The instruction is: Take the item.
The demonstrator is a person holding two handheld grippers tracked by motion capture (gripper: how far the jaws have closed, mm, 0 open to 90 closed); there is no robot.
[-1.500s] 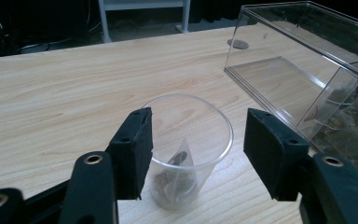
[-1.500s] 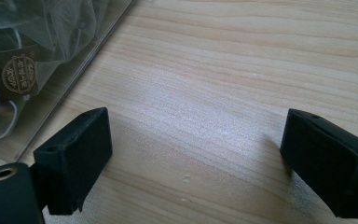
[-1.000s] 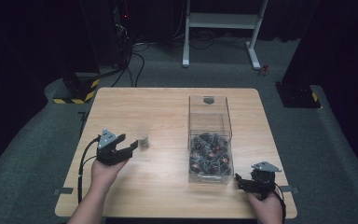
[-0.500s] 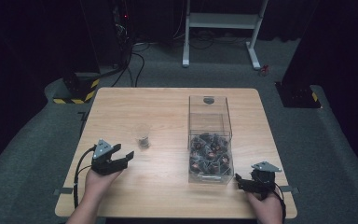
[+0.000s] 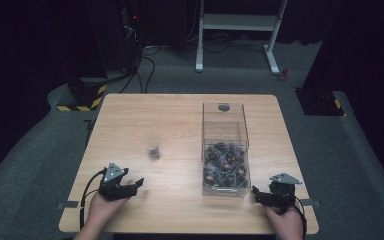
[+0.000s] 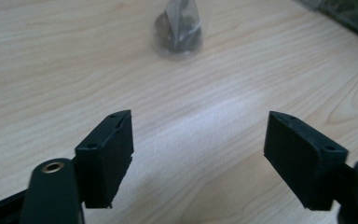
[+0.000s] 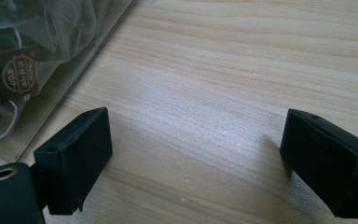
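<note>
— Now that the left claw is drawn back, spread and empty, where is the sachet found?
— Ahead of it, released; the right claw is spread beside the box.

Left gripper: drawn back from mid-table toward the person's near edge, now low at the left.
Gap to the sachet: a second ago the jaws were just beside it; now well apart.
Jaws: wide apart, nothing between them.
Left hand: pulled back with the gripper.
</note>
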